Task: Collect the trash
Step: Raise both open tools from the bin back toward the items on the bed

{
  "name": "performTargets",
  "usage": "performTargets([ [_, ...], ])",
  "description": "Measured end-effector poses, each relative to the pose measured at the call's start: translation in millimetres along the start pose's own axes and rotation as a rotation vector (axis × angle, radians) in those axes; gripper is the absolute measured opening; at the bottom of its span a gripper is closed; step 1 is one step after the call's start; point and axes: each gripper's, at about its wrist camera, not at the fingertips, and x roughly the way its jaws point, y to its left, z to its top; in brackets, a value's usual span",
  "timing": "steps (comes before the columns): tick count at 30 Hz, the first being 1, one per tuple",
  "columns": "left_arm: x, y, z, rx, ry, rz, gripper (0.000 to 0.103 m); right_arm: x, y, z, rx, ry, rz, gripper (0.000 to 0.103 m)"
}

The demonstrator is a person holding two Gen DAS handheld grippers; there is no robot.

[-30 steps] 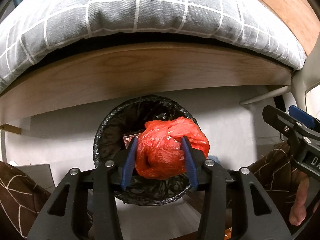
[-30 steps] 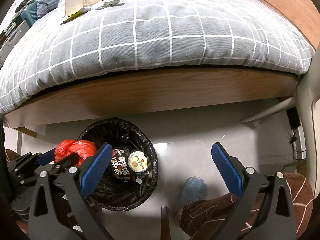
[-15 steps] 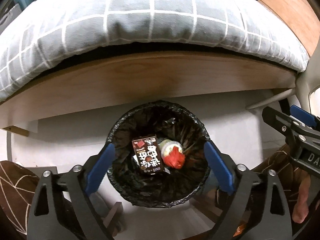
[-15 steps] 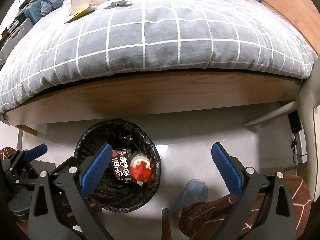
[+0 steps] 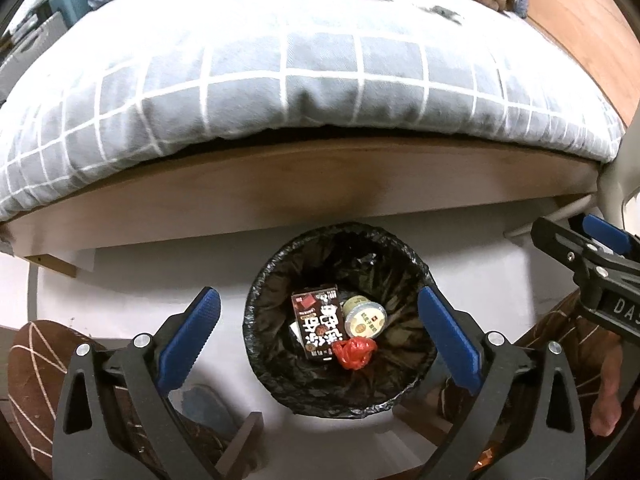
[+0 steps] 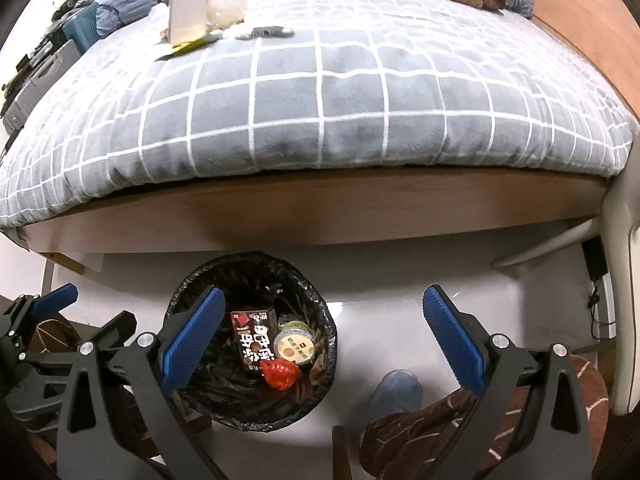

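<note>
Trash (image 6: 188,24) on the bed (image 6: 320,92) lies far from both tongs (image 5: 316,336) (image 6: 320,332), spread empty above the bin (image 5: 416,264); a long reach risks scattering wrappers.

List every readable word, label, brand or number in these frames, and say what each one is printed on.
"DA", cut off by the frame edge: white letters on the right gripper body.
Dark carton in the bin: large white characters, too distorted to read.
Round cup lid: print too small.
Nothing else is legible.
</note>
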Motion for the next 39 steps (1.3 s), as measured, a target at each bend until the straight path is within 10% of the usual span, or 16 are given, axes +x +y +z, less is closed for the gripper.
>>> performTargets([
  [39, -98, 40, 59, -0.074, -0.194, 0.057, 0.097, -91, 21, 69, -0.053, -0.208, 0.023, 0.095],
])
